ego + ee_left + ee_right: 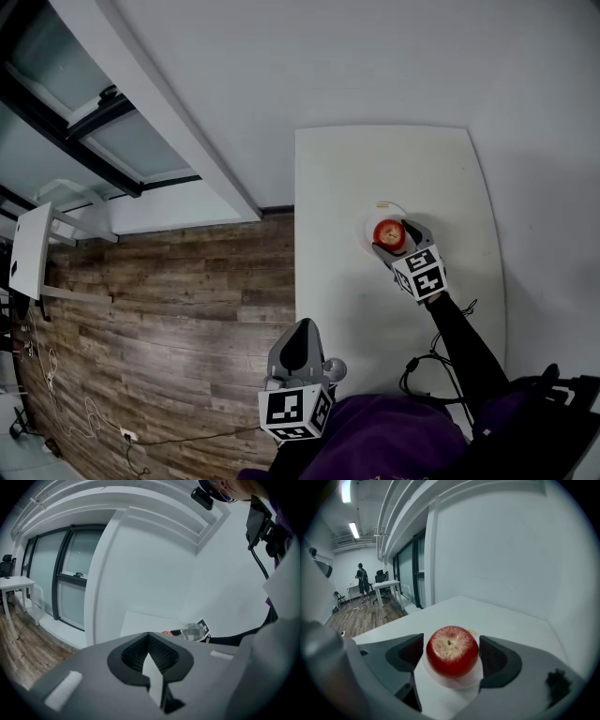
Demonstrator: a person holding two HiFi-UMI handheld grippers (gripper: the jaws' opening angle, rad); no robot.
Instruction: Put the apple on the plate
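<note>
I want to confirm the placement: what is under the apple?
A white plate lies under the apple, on the white table. Its rim shows around the apple's base; the plate's middle is covered by the apple.

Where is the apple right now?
In the head view the apple sits on the plate, right of centre on the table, between the right gripper's jaws.

Red apple (452, 657) — pale speckled top — on white plate (445, 683); white table (394, 169); brown wood-grain floor (169, 300).
</note>
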